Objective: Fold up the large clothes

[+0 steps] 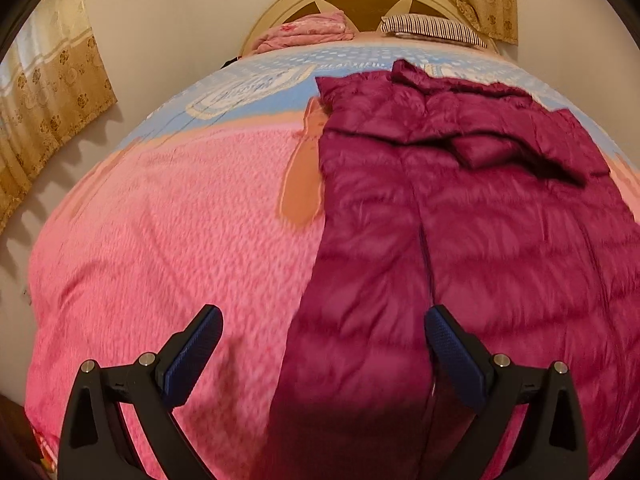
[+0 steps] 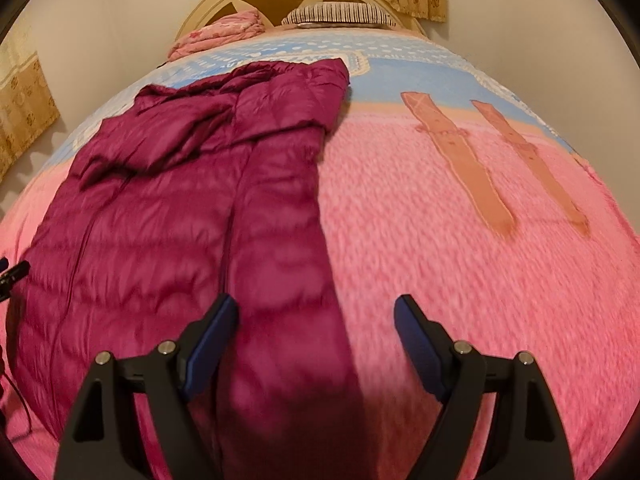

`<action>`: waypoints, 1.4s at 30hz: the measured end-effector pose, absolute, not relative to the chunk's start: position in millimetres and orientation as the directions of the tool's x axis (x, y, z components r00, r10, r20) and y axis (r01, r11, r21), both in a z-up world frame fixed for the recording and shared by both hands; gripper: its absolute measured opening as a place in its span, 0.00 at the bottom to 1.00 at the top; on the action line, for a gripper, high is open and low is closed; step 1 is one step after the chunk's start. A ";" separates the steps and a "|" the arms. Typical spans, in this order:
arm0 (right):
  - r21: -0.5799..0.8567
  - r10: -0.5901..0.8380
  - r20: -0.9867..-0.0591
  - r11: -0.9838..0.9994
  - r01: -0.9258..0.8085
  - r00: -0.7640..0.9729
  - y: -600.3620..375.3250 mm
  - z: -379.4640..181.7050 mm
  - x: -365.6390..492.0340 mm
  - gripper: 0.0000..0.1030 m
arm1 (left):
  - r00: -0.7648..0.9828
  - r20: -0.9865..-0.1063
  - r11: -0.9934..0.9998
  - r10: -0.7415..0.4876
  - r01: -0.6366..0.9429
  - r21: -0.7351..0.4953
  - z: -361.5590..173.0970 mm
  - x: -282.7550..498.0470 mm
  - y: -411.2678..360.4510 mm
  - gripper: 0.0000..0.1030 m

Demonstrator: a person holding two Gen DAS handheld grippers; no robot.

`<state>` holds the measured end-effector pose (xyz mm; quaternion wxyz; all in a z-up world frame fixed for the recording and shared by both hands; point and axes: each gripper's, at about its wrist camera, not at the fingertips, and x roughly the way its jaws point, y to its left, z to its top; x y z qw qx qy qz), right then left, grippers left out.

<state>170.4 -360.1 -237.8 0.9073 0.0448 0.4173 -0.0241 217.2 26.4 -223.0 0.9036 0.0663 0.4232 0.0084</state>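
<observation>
A maroon puffer coat [image 1: 460, 220] is lying flat on a pink bedspread [image 1: 160, 240], as the left gripper [image 1: 324, 344] and right gripper [image 2: 316, 332] are hovering above it, jaws spread wide and gripping nothing.

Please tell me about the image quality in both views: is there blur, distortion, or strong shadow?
Left wrist view: strong fisheye bulge and dark corners; the pink blanket is smeared by motion blur, while the left hand-held gripper looks sharp. Right wrist view: same bulge; the maroon jacket is soft near the right hand-held gripper, and a dark shadow lies between the open fingers. Warm, dim light, no glare.
</observation>
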 end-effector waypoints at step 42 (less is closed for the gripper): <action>0.199 0.120 -0.532 0.980 -0.014 0.838 -338.7 -150.6 10.4 0.06 | 0.792 -0.575 0.961 -0.206 0.275 0.035 -113.2 69.0 57.2 0.02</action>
